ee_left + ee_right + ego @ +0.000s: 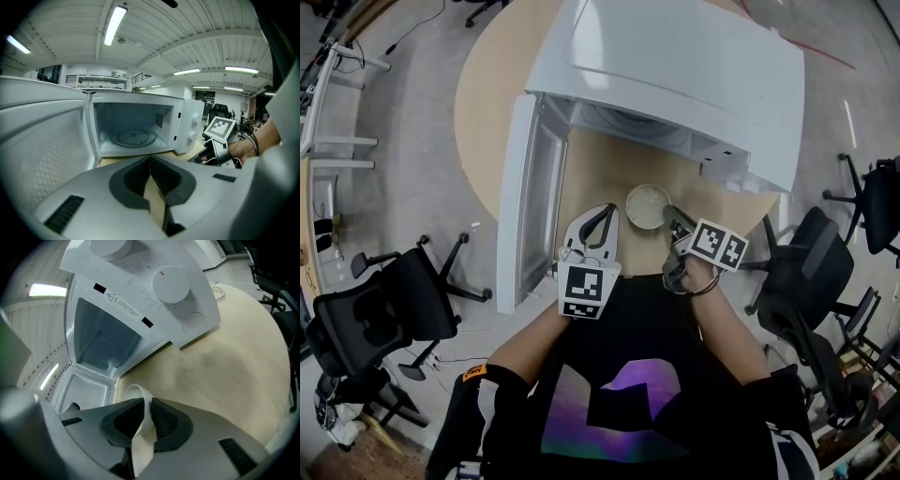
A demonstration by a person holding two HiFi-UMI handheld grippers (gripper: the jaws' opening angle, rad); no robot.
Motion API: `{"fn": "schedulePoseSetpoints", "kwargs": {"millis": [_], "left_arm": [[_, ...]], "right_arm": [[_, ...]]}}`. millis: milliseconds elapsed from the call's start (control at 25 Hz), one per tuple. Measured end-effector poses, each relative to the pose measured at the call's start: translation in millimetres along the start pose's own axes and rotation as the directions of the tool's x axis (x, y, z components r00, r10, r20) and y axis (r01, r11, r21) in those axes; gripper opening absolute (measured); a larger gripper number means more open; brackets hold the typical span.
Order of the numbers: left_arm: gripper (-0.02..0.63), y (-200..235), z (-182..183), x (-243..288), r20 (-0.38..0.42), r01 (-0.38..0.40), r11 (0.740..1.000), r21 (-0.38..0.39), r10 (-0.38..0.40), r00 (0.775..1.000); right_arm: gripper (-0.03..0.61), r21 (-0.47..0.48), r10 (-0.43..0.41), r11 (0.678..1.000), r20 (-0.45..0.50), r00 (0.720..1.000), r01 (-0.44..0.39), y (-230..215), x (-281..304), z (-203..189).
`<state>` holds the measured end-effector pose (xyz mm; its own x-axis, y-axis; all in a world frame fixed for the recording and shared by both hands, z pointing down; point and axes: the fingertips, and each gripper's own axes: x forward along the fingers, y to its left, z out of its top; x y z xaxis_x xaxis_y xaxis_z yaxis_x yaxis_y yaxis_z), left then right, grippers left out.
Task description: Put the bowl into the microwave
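Bowl (648,205) sits mid-frame on the round tan table (487,103), just below the open white microwave (694,75). I judge it small, rigid, glossy and off-white, likely light and slippery. My right gripper (671,219) is clamped on its thin rim, the best hold. My left gripper (598,225) has its jaws together, empty.

Left claw (150,164) closed, empty, open microwave (140,129) ahead, right claw (206,157) beside it
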<state>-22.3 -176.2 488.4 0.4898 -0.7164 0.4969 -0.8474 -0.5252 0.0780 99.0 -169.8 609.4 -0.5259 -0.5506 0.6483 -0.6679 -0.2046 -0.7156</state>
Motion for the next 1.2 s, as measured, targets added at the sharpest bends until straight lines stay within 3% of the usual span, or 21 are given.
{"fn": "schedulePoseSetpoints", "kwargs": {"millis": [600,1200], "left_arm": [[0.046,8,7,-13,0.031,-0.029,1.0,-0.003,0.029,0.999],[0.046,18,23,-21,0.068,-0.076,0.996,-0.035,0.078,0.995]], "right_arm": [[0.051,0.063,0.067,0.995,0.106,0.992,-0.074,34,-10,24],[0.051,0.091,0.211,0.967,0.252,0.944,-0.24,97,-20,67]]}}
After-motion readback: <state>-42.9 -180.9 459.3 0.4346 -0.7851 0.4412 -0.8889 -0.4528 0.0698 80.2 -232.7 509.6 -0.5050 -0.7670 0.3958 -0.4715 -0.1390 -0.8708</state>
